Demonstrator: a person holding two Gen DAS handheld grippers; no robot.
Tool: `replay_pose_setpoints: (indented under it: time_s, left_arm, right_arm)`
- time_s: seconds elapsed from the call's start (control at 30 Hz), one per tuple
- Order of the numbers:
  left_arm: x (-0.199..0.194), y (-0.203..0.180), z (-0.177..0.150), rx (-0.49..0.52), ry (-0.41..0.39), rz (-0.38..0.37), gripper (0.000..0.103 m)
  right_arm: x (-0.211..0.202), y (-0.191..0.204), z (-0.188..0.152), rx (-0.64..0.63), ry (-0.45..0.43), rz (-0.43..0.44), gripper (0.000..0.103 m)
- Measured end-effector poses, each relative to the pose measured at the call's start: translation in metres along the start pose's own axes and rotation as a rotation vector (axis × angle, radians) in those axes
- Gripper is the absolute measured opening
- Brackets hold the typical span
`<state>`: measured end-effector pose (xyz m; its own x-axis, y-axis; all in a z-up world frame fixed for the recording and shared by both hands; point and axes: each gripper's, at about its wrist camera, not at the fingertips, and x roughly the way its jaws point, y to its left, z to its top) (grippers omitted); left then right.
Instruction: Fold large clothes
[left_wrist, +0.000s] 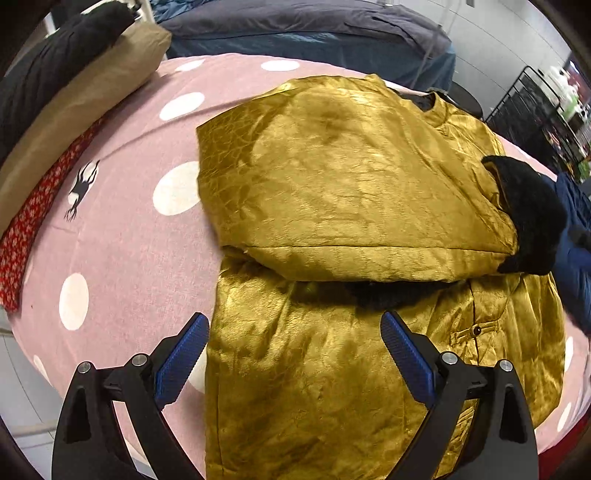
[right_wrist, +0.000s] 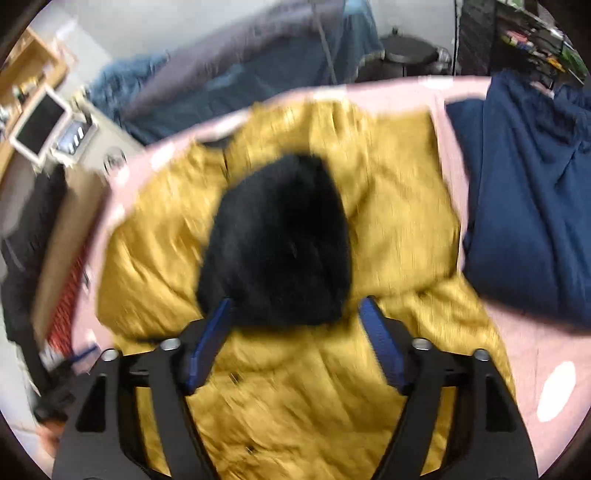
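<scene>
Bed (left_wrist: 122, 229) with pink, white-dotted sheet fills the near field. Far side: second bed (left_wrist: 303, 33) under grey-blue bedding. Far left: tan pillow (left_wrist: 81, 110) with a black one (left_wrist: 48, 70) on top. Far right: black wire rack (left_wrist: 535, 110), stocked; contents blurred. White wall (left_wrist: 491, 40) behind. Right wrist view: round black stool (right_wrist: 410, 55) far off, wooden shelf (right_wrist: 33, 62) far left. Even indoor light.

The left gripper (left_wrist: 293, 334) fills the bottom of its frame, its two black arms rising from the lower corners and its blue-padded fingers (left_wrist: 183, 360) spread wide with nothing between them. The right gripper (right_wrist: 297, 319) likewise sits low in its blurred frame, its blue fingers (right_wrist: 384, 345) parted and gripping nothing, both tips pointing toward the frame's centre.
</scene>
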<state>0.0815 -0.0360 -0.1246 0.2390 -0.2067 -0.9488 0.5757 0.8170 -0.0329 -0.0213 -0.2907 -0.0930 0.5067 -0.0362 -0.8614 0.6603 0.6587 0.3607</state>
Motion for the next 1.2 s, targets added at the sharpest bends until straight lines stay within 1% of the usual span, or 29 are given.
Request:
replay_pose_setpoints:
  time_s: [0.1,0.17,0.23,0.27,0.3,0.33,0.37,0.43,0.47,0.5,0.53,0.6,0.7,0.73,0.77,0.8,0.87,0.93,1.0,1.1,1.17,1.2]
  left_arm:
    - [0.001,0.006,0.000,-0.019,0.006,0.003,0.092]
    - [0.001,0.010,0.000,-0.034,0.010,0.002,0.092]
    - [0.000,0.015,-0.001,-0.046,0.011,0.006,0.092]
    - [0.000,0.017,-0.001,-0.050,0.011,0.010,0.092]
    - [0.000,0.019,-0.002,-0.055,0.011,0.015,0.092]
    - [0.000,0.022,-0.002,-0.061,0.012,0.017,0.092]
    - [0.001,0.025,-0.003,-0.069,0.015,0.020,0.092]
    - [0.001,0.031,-0.005,-0.084,0.019,0.027,0.092]
    - [0.002,0.034,-0.006,-0.093,0.020,0.032,0.092]
    - [0.002,0.036,-0.006,-0.102,0.020,0.036,0.092]
    - [0.002,0.038,-0.006,-0.108,0.020,0.038,0.092]
    - [0.002,0.041,-0.005,-0.118,0.020,0.043,0.092]
    - [0.000,0.043,0.001,-0.131,0.020,0.048,0.092]
    - [-0.001,0.044,0.004,-0.137,0.010,0.046,0.092]
    - [-0.002,0.043,0.006,-0.141,0.004,0.045,0.092]
    - [-0.002,0.043,0.009,-0.142,-0.001,0.042,0.092]
    - [0.000,0.041,0.012,-0.135,0.000,0.041,0.092]
    - [0.005,0.037,0.015,-0.118,0.005,0.054,0.092]
    - [0.010,0.032,0.017,-0.092,0.007,0.070,0.092]
    - [0.017,0.025,0.023,-0.056,0.003,0.107,0.092]
    - [0.024,0.022,0.029,-0.036,-0.024,0.167,0.092]
    - [0.029,0.023,0.032,-0.028,-0.042,0.211,0.092]
  right_arm:
    - [0.013,0.011,0.022,-0.023,0.027,-0.007,0.077]
    - [0.027,0.017,0.028,-0.047,0.066,-0.017,0.077]
    - [0.047,0.024,0.034,-0.066,0.111,-0.031,0.069]
    - [0.055,0.027,0.035,-0.073,0.136,-0.043,0.061]
    - [0.067,0.030,0.035,-0.089,0.178,-0.069,0.046]
    - [0.073,0.034,0.034,-0.108,0.206,-0.079,0.034]
    - [0.075,0.037,0.036,-0.122,0.212,-0.076,0.022]
    - [0.065,0.057,0.039,-0.206,0.159,-0.068,0.016]
    - [0.056,0.072,0.041,-0.276,0.120,-0.082,0.014]
    - [0.049,0.083,0.044,-0.321,0.092,-0.093,0.013]
    - [0.035,0.098,0.048,-0.379,0.037,-0.103,0.012]
    - [0.005,0.119,0.061,-0.439,-0.086,-0.089,0.012]
    - [-0.022,0.125,0.081,-0.452,-0.206,-0.100,0.012]
    - [-0.026,0.121,0.087,-0.445,-0.211,-0.112,0.012]
    - [-0.022,0.113,0.093,-0.431,-0.202,-0.136,0.012]
    - [-0.015,0.101,0.096,-0.402,-0.176,-0.161,0.012]
    - [0.004,0.074,0.098,-0.320,-0.099,-0.168,0.012]
    - [0.022,0.051,0.090,-0.256,-0.022,-0.156,0.012]
    - [0.039,0.035,0.075,-0.229,0.043,-0.160,0.012]
    - [0.047,0.027,0.057,-0.208,0.075,-0.160,0.012]
    - [0.045,0.028,0.050,-0.199,0.074,-0.148,0.012]
    - [0.044,0.029,0.050,-0.206,0.068,-0.149,0.012]
